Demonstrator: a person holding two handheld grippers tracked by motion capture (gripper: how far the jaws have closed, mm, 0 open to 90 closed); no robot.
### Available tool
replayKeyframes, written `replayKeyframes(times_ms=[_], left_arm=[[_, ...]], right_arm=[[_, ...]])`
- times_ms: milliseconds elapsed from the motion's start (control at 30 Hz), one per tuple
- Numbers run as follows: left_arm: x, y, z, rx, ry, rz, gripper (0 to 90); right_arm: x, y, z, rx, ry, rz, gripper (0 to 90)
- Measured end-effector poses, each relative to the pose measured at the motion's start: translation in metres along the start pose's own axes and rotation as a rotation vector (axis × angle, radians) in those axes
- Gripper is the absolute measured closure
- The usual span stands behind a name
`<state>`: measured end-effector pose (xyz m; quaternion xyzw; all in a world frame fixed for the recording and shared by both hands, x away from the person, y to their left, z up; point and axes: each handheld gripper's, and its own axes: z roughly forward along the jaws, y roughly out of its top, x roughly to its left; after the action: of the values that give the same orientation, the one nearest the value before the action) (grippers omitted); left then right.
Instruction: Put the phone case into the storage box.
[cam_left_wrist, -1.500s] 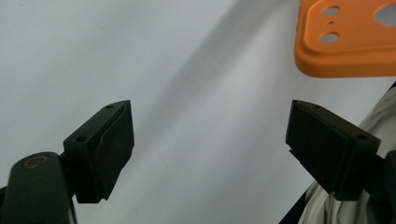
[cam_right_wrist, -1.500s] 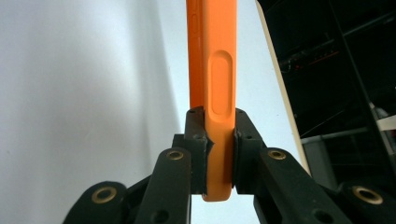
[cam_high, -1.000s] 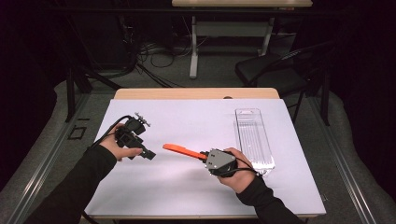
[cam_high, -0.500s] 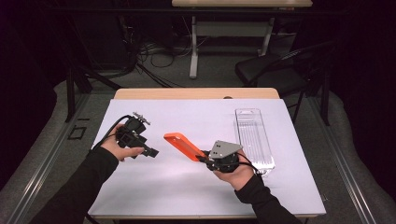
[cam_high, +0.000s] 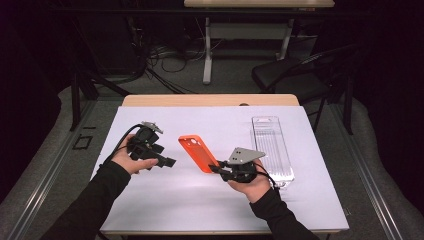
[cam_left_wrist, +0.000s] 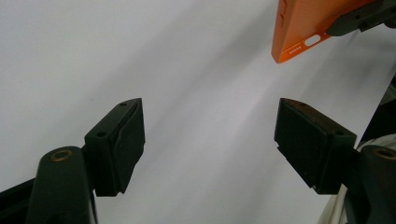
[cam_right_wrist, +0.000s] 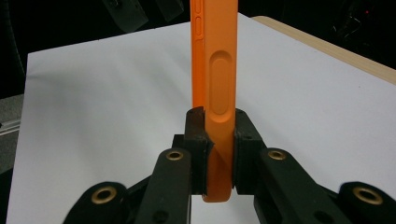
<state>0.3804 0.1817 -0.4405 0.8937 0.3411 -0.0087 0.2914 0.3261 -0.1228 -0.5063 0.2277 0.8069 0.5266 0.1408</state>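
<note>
**Above the white sheet: an orange phone case held for a hand-over**

Nearest the person, the right gripper (cam_high: 216, 170) clamps one end of the orange phone case (cam_high: 198, 153); in the right gripper view its jaws press on both faces of the case (cam_right_wrist: 215, 93), which stands edge-on between them, clear of the table. Left of it, and near but not touching, the left gripper (cam_high: 169, 162) hangs with its jaws spread wide and nothing between them; in the left gripper view the case's port end (cam_left_wrist: 308, 32) sits above and to one side of the gap, not yet inside it. Farther off to the right lies a clear plastic package (cam_high: 272, 150) flat on the white table cover (cam_high: 210, 200), apart from both tools.

Judged from this layout, the step in hand is a transfer or a two-handed grip. To do it well, the left jaws should be lined up with the flat faces of the case, not its thin rim, and closed on the free end well away from the right jaws. The right grip should hold until the left one is firm, since soft case walls may flex and slip.
</note>
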Motion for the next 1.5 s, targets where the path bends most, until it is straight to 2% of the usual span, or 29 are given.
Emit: replayKeyframes(times_ms=[233,433,567,700,767,867,1100,1500], left_arm=[[-0.002,0.0,0.004,-0.032,-0.008,0.006,25.8],[-0.005,0.002,0.006,-0.088,-0.018,0.009,25.8],[-0.006,0.003,0.008,-0.136,-0.031,0.011,26.5],[-0.008,0.004,0.01,-0.163,-0.04,0.01,26.7],[-0.01,0.004,0.012,-0.155,-0.032,0.03,26.6],[-0.013,0.005,0.015,-0.159,-0.042,0.04,26.6],[-0.013,0.007,0.013,-0.218,-0.082,0.016,28.9],[-0.014,0.01,0.011,-0.254,-0.13,-0.014,38.5]], right_arm=[[-0.001,-0.006,0.001,-0.032,0.016,0.063,80.3],[-0.002,-0.008,0.001,-0.065,0.033,0.101,80.4],[-0.003,-0.011,0.001,-0.09,0.054,0.142,80.3],[-0.005,-0.013,-0.001,-0.12,0.07,0.181,80.3],[-0.006,-0.014,-0.001,-0.127,0.071,0.185,80.4],[-0.007,-0.015,-0.001,-0.135,0.075,0.197,80.3],[-0.006,-0.015,-0.001,-0.167,0.098,0.221,80.3],[-0.007,-0.02,0.0,-0.176,0.098,0.25,80.3]])
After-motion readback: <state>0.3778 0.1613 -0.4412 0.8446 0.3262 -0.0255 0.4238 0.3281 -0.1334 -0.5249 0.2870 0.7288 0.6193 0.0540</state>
